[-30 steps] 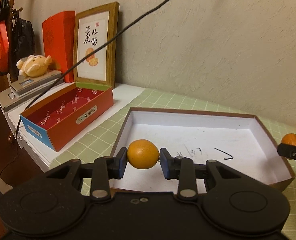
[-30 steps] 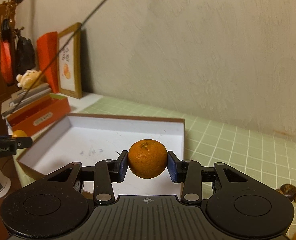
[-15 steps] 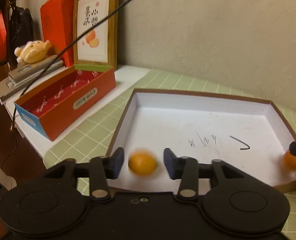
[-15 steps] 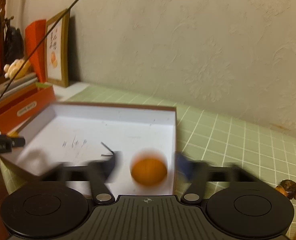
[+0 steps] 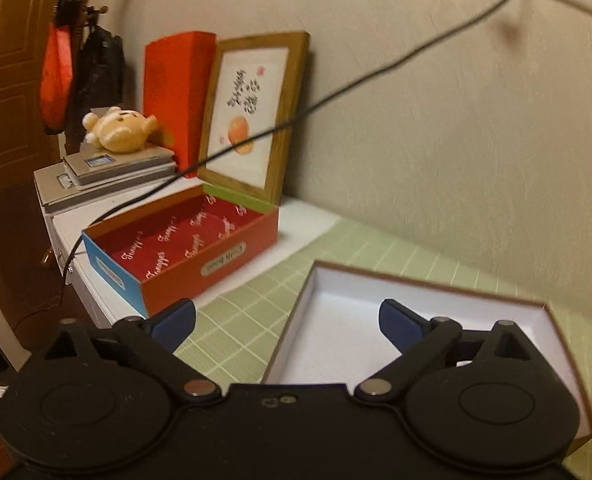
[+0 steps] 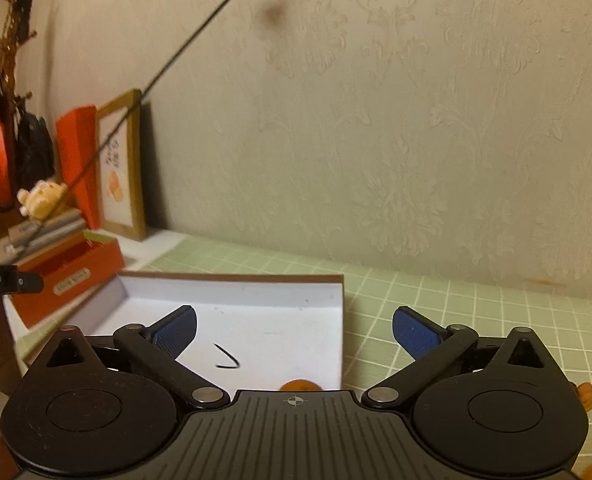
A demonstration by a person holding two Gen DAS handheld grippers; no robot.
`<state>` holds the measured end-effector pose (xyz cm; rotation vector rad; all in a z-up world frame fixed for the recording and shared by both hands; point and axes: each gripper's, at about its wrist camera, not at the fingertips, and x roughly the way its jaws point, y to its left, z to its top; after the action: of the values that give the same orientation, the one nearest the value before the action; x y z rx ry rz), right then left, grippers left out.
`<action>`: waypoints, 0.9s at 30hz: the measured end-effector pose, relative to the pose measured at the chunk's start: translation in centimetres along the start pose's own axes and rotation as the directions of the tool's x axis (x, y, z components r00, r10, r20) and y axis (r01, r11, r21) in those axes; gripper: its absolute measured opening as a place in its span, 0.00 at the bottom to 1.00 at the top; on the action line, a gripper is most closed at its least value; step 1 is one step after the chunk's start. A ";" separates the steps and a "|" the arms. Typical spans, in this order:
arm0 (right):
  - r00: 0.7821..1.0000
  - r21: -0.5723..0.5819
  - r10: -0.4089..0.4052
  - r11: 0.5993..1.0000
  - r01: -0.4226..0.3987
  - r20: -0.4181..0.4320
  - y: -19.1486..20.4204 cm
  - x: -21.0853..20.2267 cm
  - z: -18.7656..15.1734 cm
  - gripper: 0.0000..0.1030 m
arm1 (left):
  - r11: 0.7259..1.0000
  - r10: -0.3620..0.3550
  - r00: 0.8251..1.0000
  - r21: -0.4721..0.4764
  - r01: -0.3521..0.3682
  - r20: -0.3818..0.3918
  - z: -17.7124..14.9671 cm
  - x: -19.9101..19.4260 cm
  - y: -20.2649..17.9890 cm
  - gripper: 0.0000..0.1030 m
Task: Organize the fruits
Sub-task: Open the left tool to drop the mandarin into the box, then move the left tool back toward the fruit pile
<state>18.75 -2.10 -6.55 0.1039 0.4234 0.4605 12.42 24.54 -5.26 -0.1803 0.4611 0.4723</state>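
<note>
My left gripper [image 5: 285, 316] hangs over the near left corner of the shallow white box [image 5: 416, 292]; its jaws are opening wide with nothing between them. No orange shows in the left wrist view. My right gripper [image 6: 296, 320] hovers over the box's [image 6: 255, 292] right end, jaws also opening, the gap bare. The top of one orange [image 6: 300, 385] peeks over the gripper body; it lies in the box close to the right wall. A black finger of the left gripper [image 6: 15, 283] shows at the left edge.
An open red box [image 5: 215, 256], a framed picture [image 5: 251, 116] and a plush toy [image 5: 119, 132] on books stand at the left. A black cable [image 5: 376, 76] slants across the wall. Small fruits [image 6: 586, 396] lie on the green checked cloth [image 6: 476, 320] at the right.
Both grippers went from shut on an orange to wide open. The oranges dropped out of the jaws towards the white box. Both views tilted up a little.
</note>
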 end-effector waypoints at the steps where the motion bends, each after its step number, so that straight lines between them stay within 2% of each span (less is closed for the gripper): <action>1: 1.000 0.002 0.010 1.000 -0.010 0.000 0.0 -0.1 0.0 1.00 | 1.000 -0.002 1.000 -0.002 0.002 0.004 0.1 -0.2 0.0 0.89; 4: 0.999 -0.001 0.030 1.000 -0.030 -0.023 0.1 -0.4 -0.3 1.00 | 0.999 -0.009 1.000 0.037 0.008 0.016 -0.1 -1.2 -0.8 0.89; 9: 0.998 -0.024 0.059 0.998 -0.059 -0.006 -0.1 -2.8 -0.7 1.00 | 0.991 -0.046 0.998 0.124 0.039 0.048 -0.8 -3.3 -2.9 0.93; 16: 0.999 0.000 0.034 0.999 -0.034 -0.005 -2.7 -6.4 -1.6 1.00 | 0.981 -0.104 0.994 0.165 0.101 0.013 -2.4 -5.2 -5.9 0.93; 20: 1.000 0.017 -0.002 1.000 0.002 -0.007 -4.9 -8.7 -2.1 1.00 | 0.963 -0.164 0.986 0.215 0.160 -0.001 -3.7 -6.7 -8.3 0.93; 24: 0.998 0.064 -0.061 0.996 0.062 -0.010 -7.4 -10.5 -2.5 1.00 | 0.938 -0.240 0.970 0.252 0.240 -0.029 -5.6 -8.1 -11.1 0.93; 27: 0.991 0.119 -0.133 0.984 0.135 -0.027 -9.8 -11.9 -2.7 1.00 | 0.901 -0.305 0.951 0.305 0.308 -0.057 -7.0 -8.6 -13.6 0.89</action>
<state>12.03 -16.22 -6.42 0.1867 0.4736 0.3033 9.41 7.29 -6.58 0.0516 0.4987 0.0845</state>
